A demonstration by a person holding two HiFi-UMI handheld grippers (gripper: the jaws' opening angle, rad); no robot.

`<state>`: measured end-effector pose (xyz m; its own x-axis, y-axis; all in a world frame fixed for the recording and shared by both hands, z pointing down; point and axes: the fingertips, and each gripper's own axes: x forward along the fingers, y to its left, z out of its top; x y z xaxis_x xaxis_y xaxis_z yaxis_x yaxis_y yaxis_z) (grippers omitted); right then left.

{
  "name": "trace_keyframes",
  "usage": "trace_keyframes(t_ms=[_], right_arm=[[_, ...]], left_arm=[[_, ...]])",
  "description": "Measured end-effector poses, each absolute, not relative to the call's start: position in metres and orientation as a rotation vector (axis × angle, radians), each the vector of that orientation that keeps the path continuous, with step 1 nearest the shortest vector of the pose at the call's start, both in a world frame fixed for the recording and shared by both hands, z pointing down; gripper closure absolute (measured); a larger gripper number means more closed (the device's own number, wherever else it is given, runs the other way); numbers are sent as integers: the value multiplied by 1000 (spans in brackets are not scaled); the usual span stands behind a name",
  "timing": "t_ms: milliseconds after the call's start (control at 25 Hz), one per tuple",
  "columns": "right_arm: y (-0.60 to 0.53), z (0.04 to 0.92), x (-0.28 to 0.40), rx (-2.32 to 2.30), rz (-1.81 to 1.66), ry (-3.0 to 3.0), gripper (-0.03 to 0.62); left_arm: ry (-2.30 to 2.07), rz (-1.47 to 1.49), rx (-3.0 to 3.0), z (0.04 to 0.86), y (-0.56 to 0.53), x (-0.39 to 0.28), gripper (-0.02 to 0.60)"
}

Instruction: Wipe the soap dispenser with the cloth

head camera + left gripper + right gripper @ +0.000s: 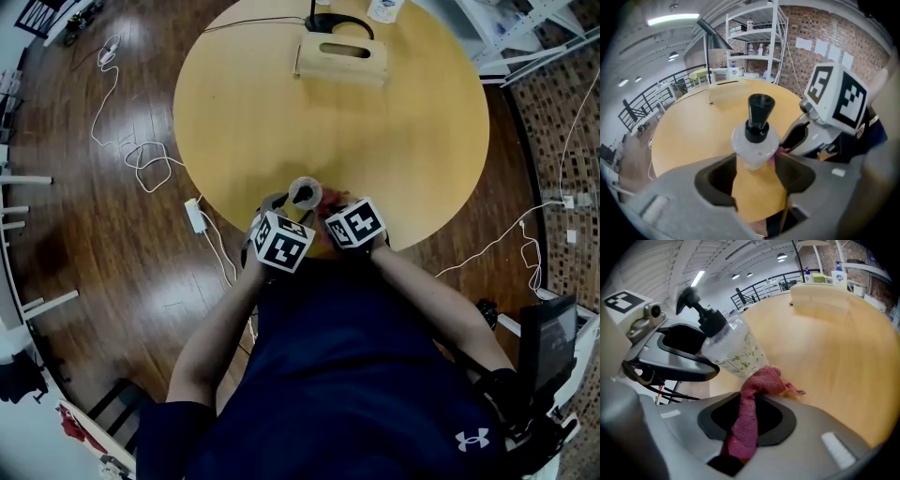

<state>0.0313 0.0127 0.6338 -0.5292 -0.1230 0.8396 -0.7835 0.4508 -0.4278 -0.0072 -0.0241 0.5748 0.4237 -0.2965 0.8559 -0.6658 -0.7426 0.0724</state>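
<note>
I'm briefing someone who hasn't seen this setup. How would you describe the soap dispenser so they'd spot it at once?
Find the round wooden table and look at its near edge, by the person. The dispenser is the bottle held in the left gripper, beside the red cloth in the right gripper. It alone is clear plastic with a black pump top.

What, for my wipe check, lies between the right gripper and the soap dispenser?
The red cloth, pinched in the right gripper, bunched against the soap dispenser; the right gripper view shows it.
</note>
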Motion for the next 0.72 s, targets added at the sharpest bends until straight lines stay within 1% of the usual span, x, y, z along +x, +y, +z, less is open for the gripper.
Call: trace_keyframes(t_ms=[120,160,280,360,480,560,640,720], right_arm=[[14,587,26,738,1003,-2076,500],[14,577,24,724,985,-2111,500],[12,581,23,727,996,-2103,500],[8,602,26,753,1035,-2040,500],[3,640,33,781,1071,-1931,499],[3,655,36,778,1082,-1891,499],[4,656,38,764,1089,-1892,499],[7,641,38,752,1077,-1926,499]], left_arm=[[-784,1236,2362,569,-23,-12,324],[-762,1259,2407,568,-25,-13,304],[-671,1340,2491,571,-26,-10,291],[-692,1353,2467,571,-26,-11,331],[-747,1329,2389,568,-24,-15,347],[-734,1330,2371,566,-18,-16,368],[-703,1349,2371,565,-11,-19,388],[-688,1369,2377,567,-7,-22,390]])
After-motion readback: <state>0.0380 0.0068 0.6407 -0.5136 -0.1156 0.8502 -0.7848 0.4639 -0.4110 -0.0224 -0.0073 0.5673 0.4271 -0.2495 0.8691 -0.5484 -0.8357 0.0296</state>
